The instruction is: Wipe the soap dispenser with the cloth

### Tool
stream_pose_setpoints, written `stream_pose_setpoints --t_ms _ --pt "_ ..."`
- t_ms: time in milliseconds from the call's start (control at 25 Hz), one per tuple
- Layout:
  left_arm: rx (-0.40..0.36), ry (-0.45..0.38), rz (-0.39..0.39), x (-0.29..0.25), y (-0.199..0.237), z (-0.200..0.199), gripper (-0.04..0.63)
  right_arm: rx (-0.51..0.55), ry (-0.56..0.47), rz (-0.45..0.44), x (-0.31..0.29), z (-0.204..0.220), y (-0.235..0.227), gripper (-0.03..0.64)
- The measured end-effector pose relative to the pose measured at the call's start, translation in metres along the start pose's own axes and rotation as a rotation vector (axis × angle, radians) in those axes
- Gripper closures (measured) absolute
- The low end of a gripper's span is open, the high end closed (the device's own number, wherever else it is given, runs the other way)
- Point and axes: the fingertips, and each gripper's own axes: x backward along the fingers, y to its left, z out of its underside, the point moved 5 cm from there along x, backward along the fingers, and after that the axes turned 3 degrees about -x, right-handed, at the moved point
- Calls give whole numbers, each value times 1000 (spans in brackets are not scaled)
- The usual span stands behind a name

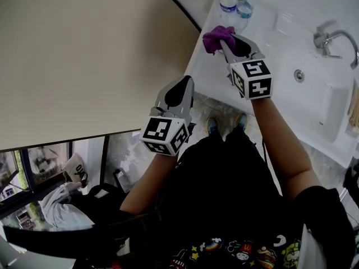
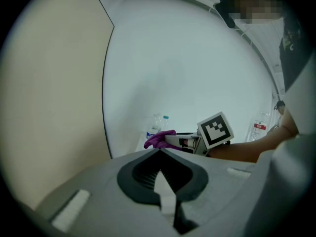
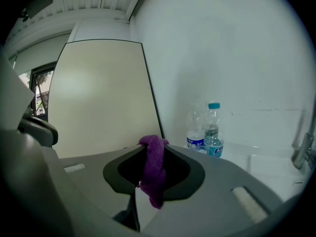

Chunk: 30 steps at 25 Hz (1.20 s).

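My right gripper [image 1: 223,39] is shut on a purple cloth [image 1: 215,37], held over the left end of the white counter [image 1: 210,72]. In the right gripper view the cloth [image 3: 153,167] hangs bunched between the jaws. My left gripper [image 1: 187,80] is lower and to the left, off the counter, with its jaws together and nothing in them. The left gripper view shows the cloth [image 2: 159,138] ahead in the right gripper [image 2: 170,140]. A clear bottle with a red label [image 2: 259,127] stands further right; whether it is the soap dispenser I cannot tell.
Two water bottles [image 1: 235,1] stand at the counter's far left corner, just beyond the cloth. A white basin [image 1: 322,102] with a chrome tap [image 1: 332,38] lies to the right. A beige panel [image 1: 84,55] fills the left. The floor and the person's shoes [image 1: 224,125] lie below.
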Motion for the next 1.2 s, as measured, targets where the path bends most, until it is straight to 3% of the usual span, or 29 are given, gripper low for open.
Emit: stream_pose_setpoints --t_ms 360,560,800,1200 --pt "12 33 33 7 22 11 595 -81 81 30 -17 41 15 512" --pt "12 52 45 10 31 17 595 -206 75 136 -22 55 7 512" --pt "10 58 42 14 43 17 595 -180 7 253 -22 40 9 512" --pt "21 64 57 18 48 25 595 -177 162 257 -23 94 12 512"
